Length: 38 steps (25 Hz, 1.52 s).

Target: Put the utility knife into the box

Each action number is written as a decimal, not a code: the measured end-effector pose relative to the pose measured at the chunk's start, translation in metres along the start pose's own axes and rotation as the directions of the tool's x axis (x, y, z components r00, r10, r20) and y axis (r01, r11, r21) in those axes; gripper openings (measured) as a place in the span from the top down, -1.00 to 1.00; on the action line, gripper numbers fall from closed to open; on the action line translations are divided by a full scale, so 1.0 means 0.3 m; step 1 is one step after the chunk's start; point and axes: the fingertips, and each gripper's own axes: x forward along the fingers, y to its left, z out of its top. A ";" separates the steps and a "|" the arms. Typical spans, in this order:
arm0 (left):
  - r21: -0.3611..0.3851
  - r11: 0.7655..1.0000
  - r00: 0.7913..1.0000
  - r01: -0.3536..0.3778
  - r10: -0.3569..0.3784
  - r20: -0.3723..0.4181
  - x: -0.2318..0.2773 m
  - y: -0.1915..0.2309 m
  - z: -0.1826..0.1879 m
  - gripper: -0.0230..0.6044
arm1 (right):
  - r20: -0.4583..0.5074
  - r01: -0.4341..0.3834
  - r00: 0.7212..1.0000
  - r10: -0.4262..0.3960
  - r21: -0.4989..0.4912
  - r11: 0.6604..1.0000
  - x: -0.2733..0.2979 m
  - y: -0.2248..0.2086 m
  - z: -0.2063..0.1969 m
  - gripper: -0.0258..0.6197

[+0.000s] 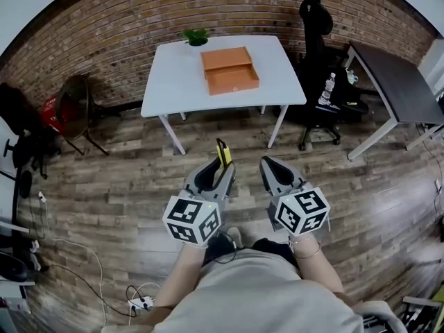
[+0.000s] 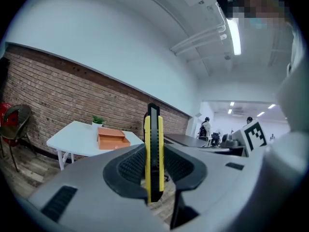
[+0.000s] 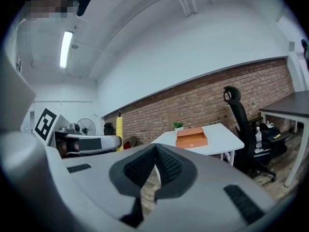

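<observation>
Brick-walled room, white table (image 1: 170, 82) carries orange box (image 1: 229, 69) near its far edge. Left gripper (image 2: 154, 152) clamps slim yellow-and-black utility knife (image 2: 153, 129) upright, well short of the table. Right gripper (image 3: 154, 151) jaws together, empty.

Box (image 1: 229, 69) on table (image 1: 173, 82), plant (image 1: 195, 37) behind, chair (image 1: 318, 57) rt

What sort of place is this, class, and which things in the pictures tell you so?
Most likely an office or studio workspace: a brick wall, a white table carrying an orange box, and a black office chair beside a dark desk.
</observation>
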 end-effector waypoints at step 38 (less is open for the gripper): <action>-0.044 0.992 0.992 -0.119 0.117 -0.044 0.769 0.670 0.216 0.57 | -0.039 -0.099 0.994 0.101 0.049 0.994 0.920 -0.536 0.223 0.92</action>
